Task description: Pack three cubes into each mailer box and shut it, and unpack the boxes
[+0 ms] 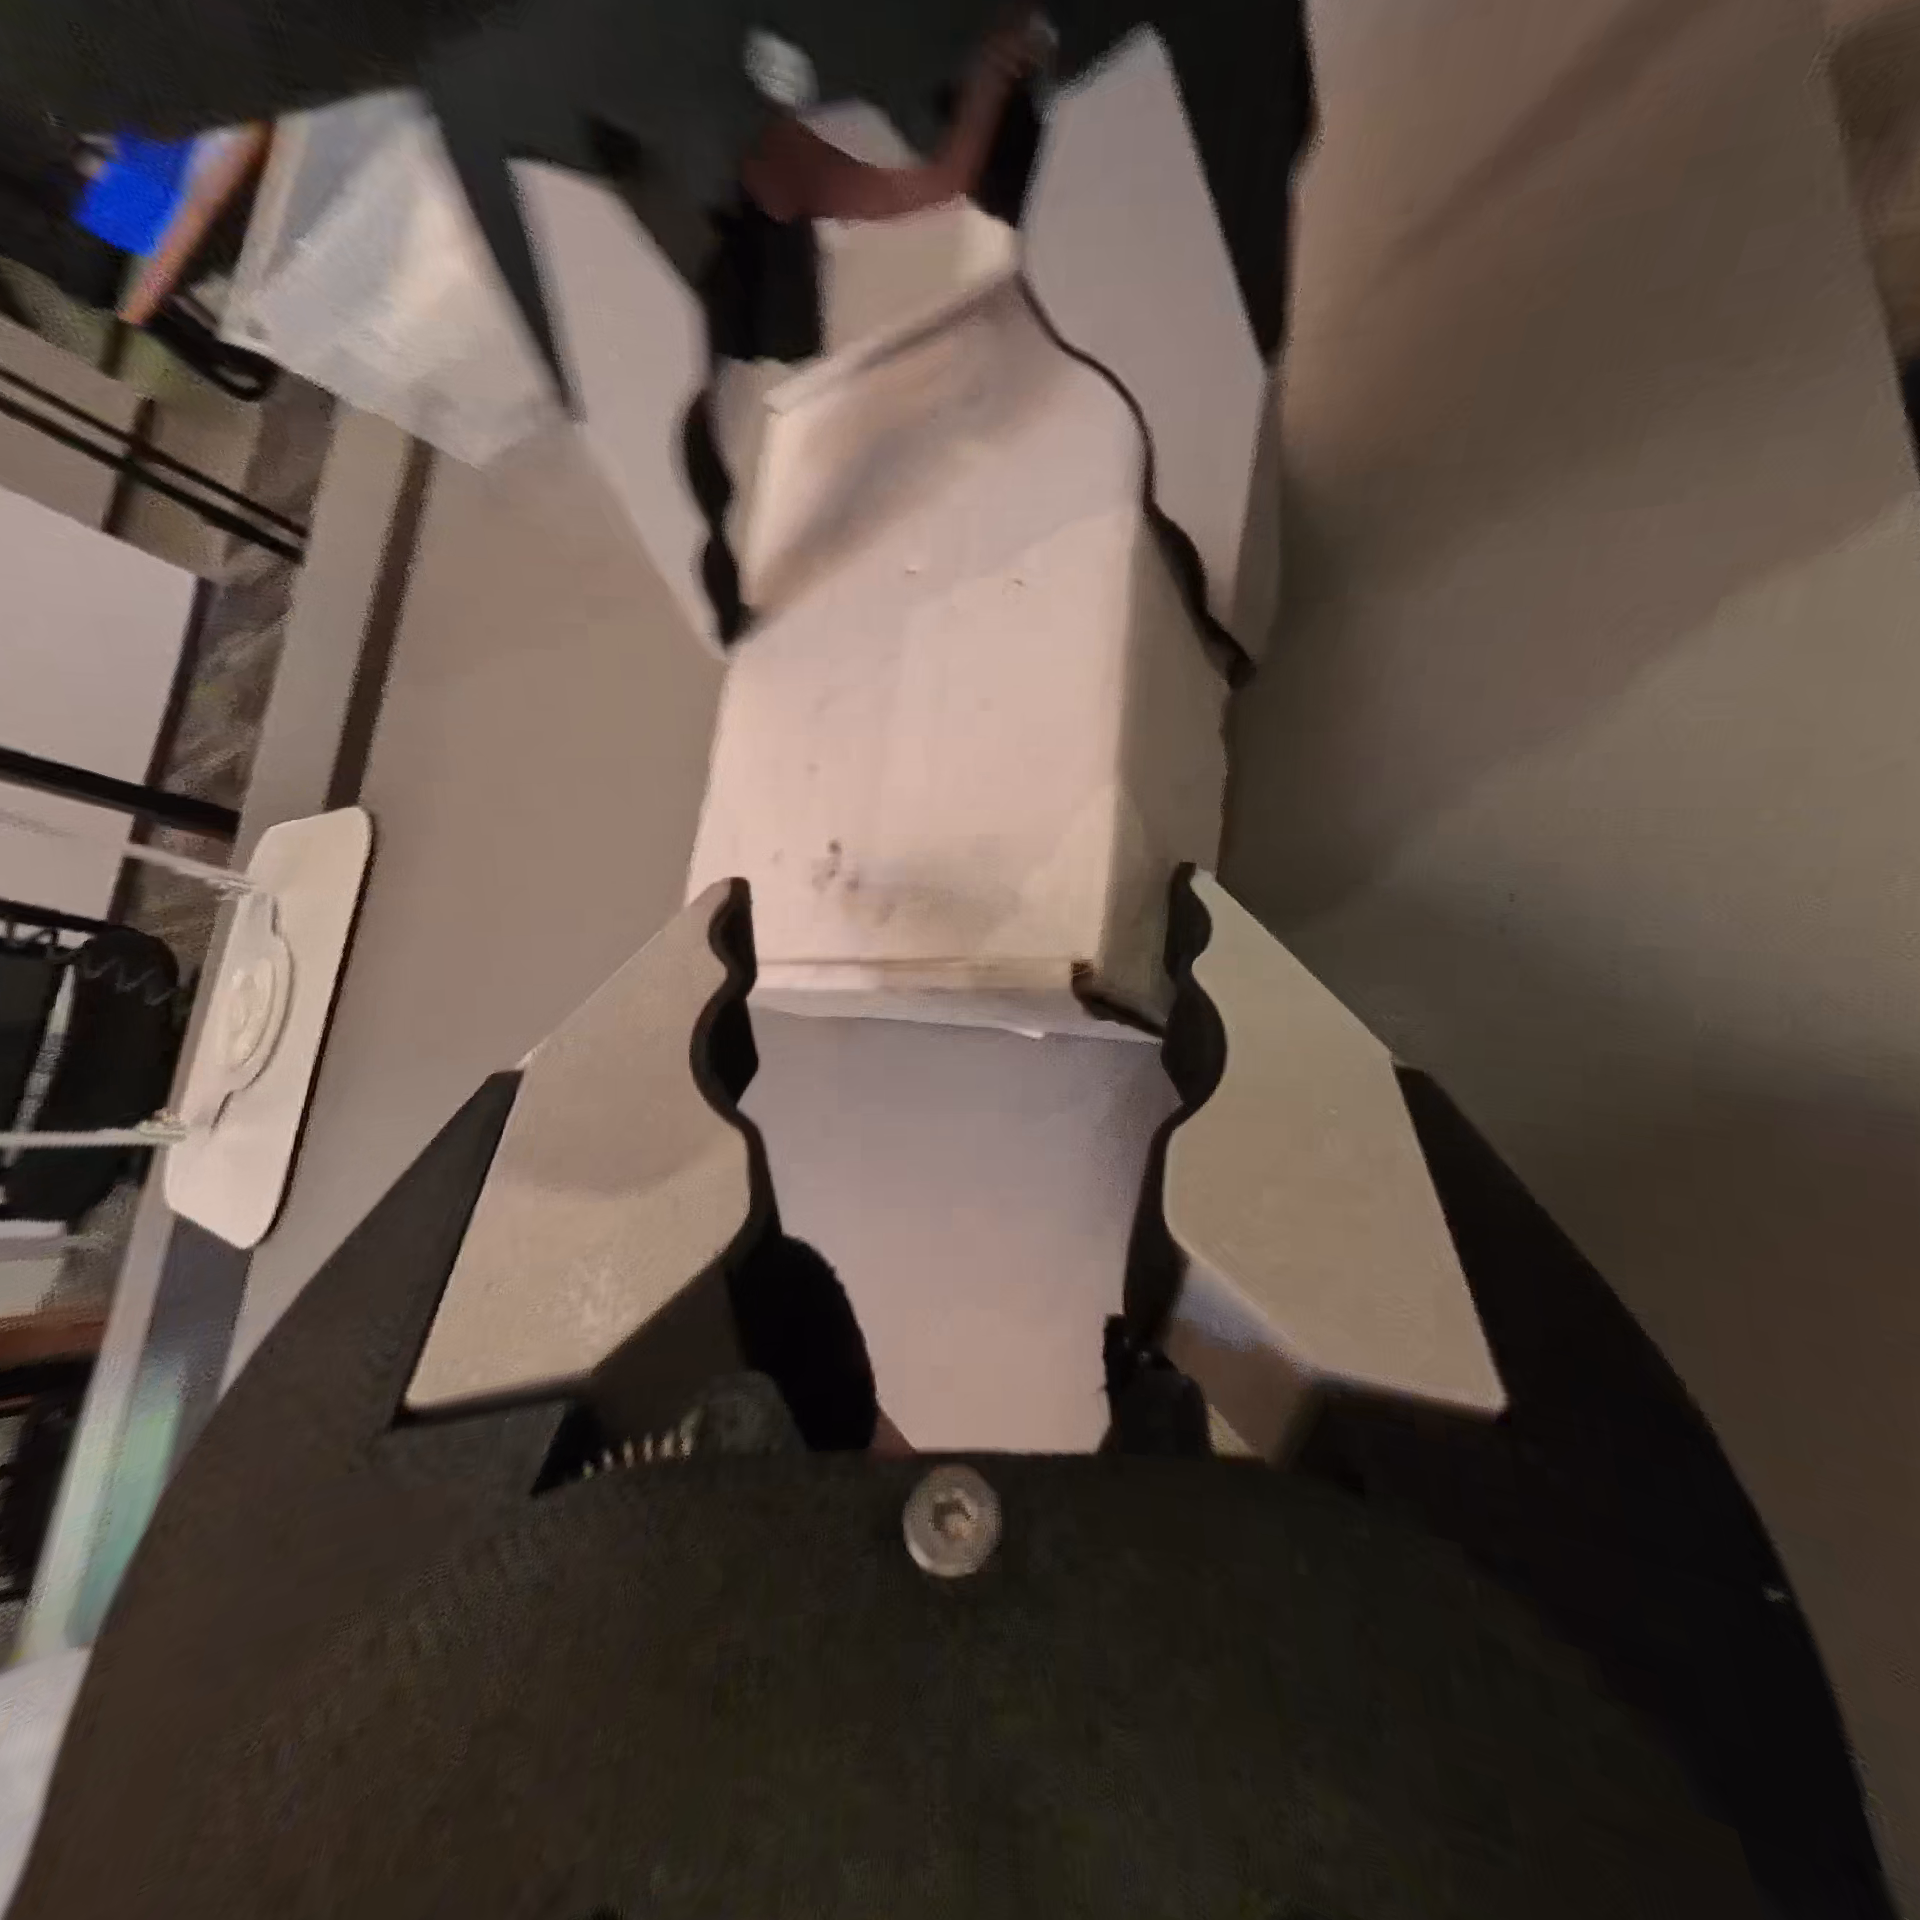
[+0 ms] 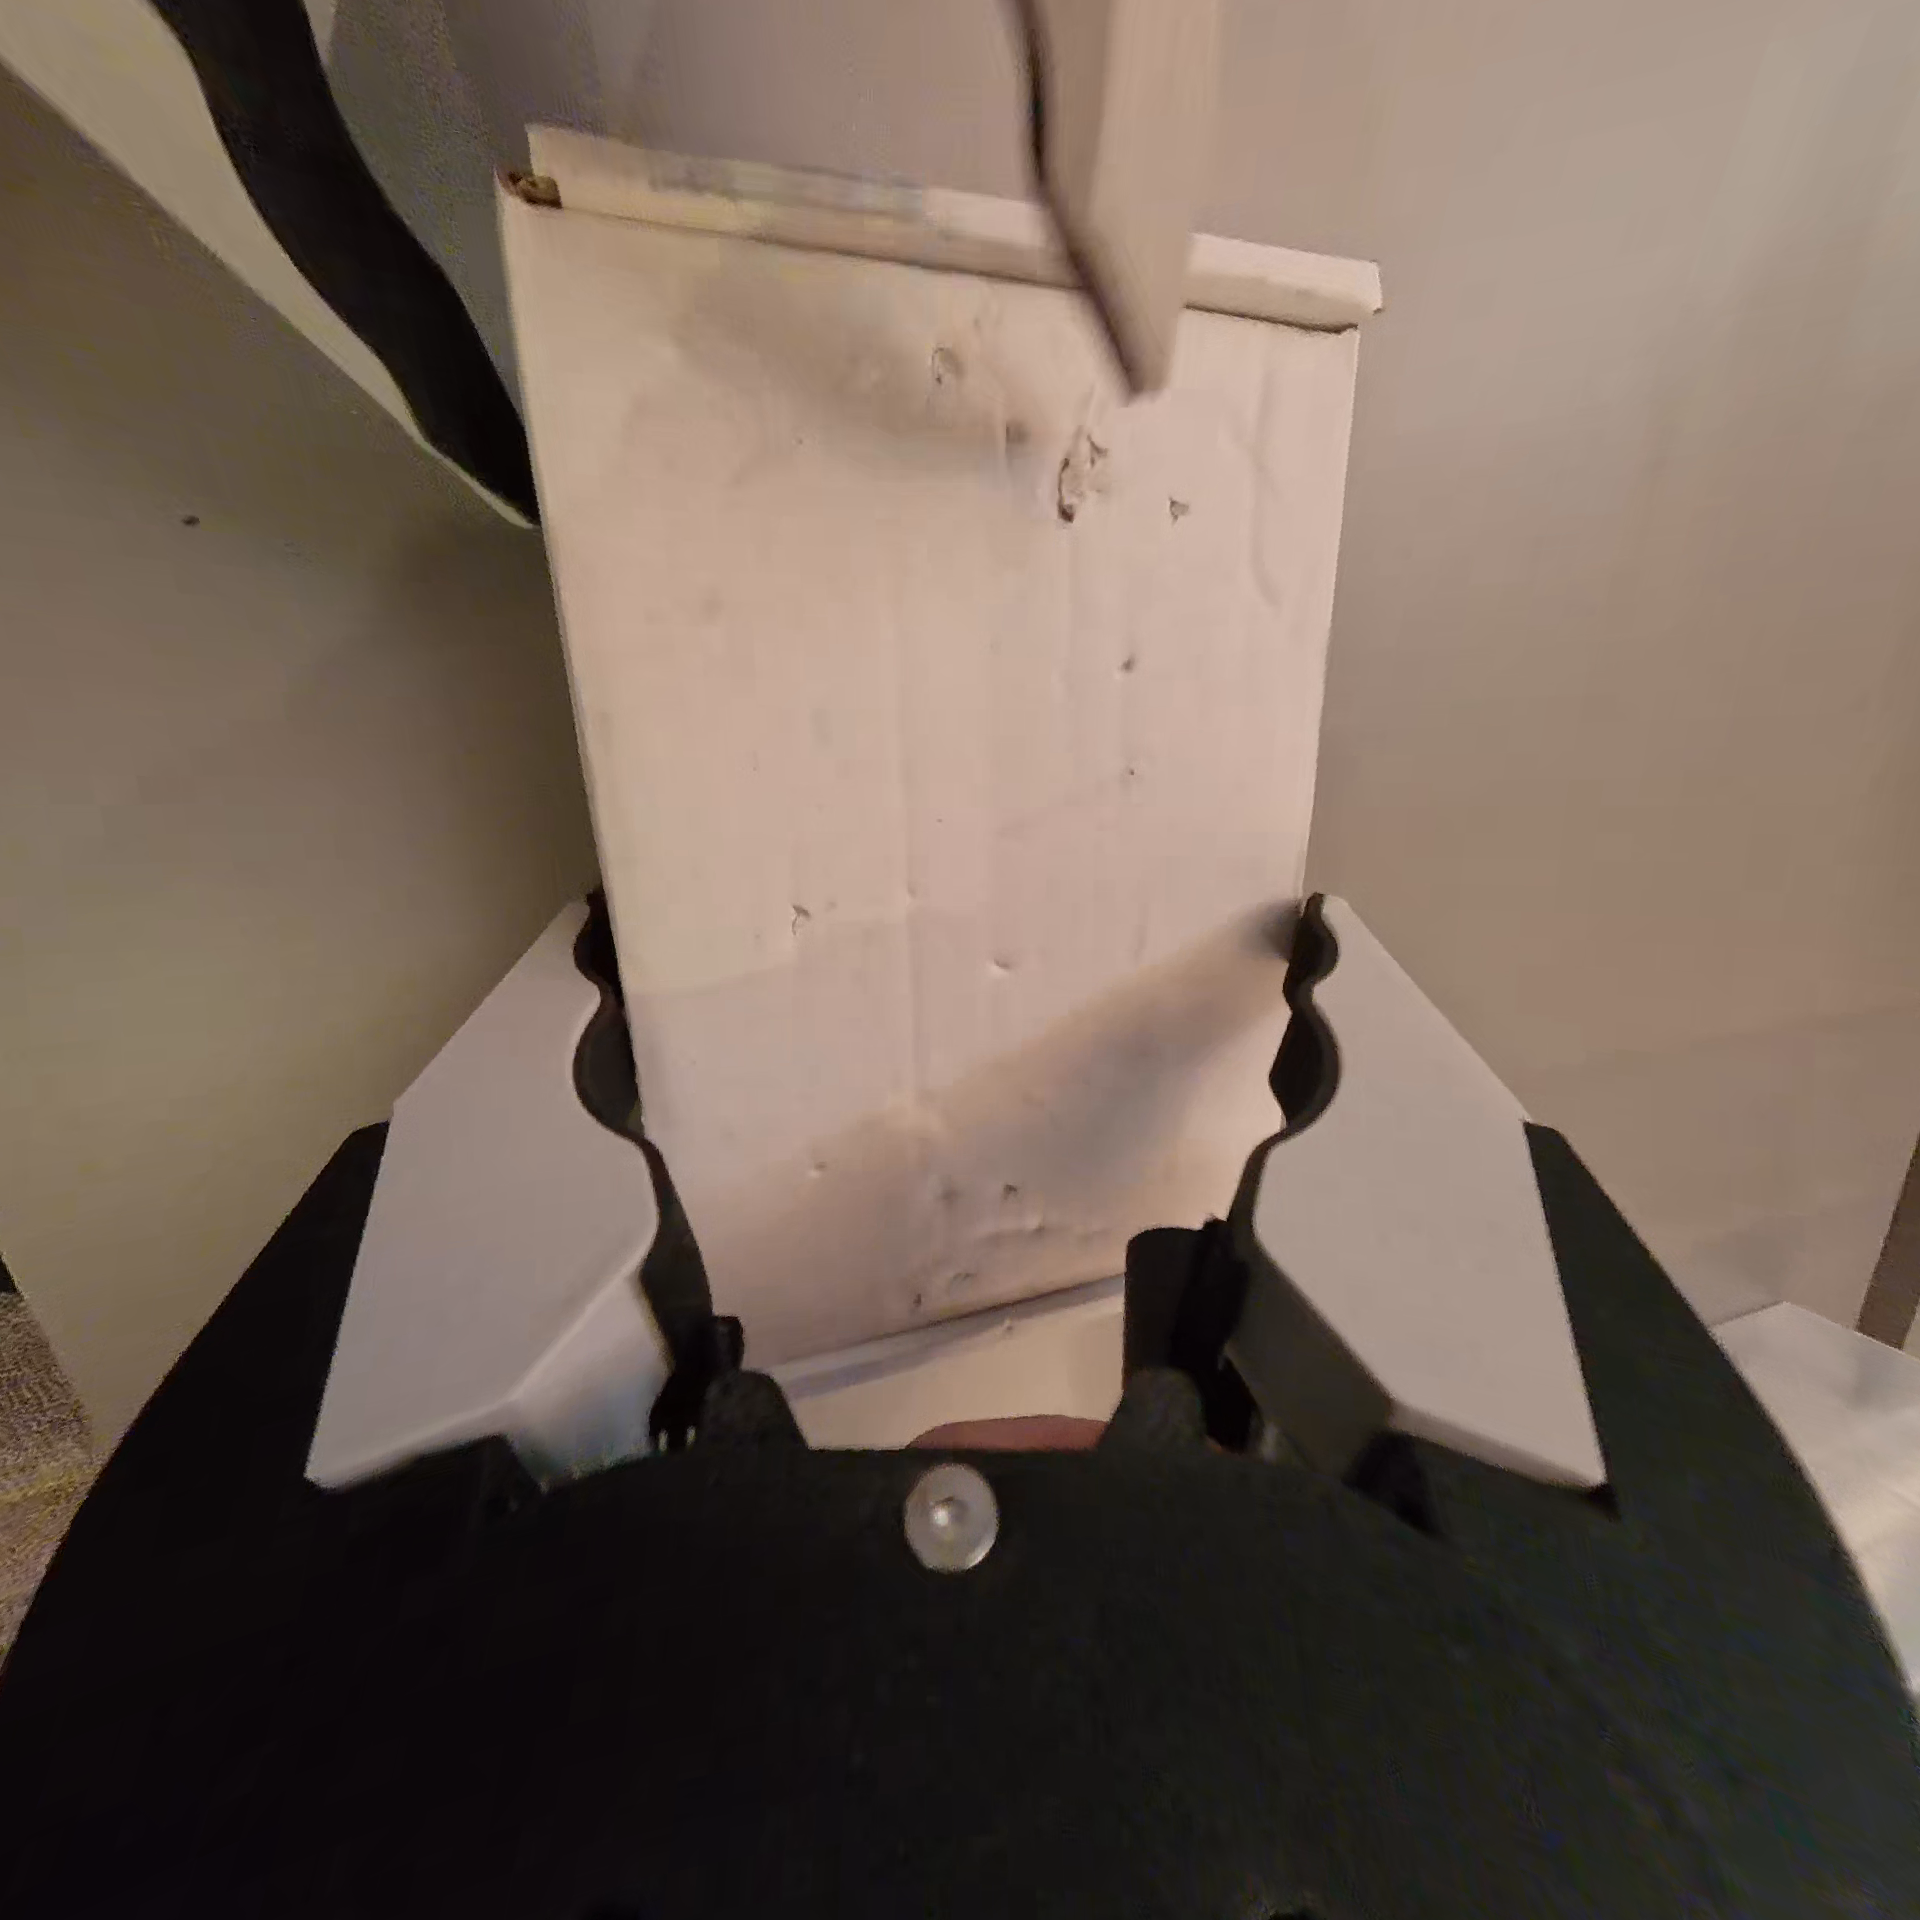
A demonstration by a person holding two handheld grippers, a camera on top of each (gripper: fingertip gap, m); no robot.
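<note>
Likely an office or lab. A plain pale counter runs beside dark wire shelving. A blue-lit screen glows behind.

The left gripper and right gripper look alike: a matt black, grainy body shaped like a broad curved yoke, one silver hex-socket screw at its centre, and two pale grey angular fingers lined with wavy black rubber pads (a small coiled spring shows in the left one).
</note>
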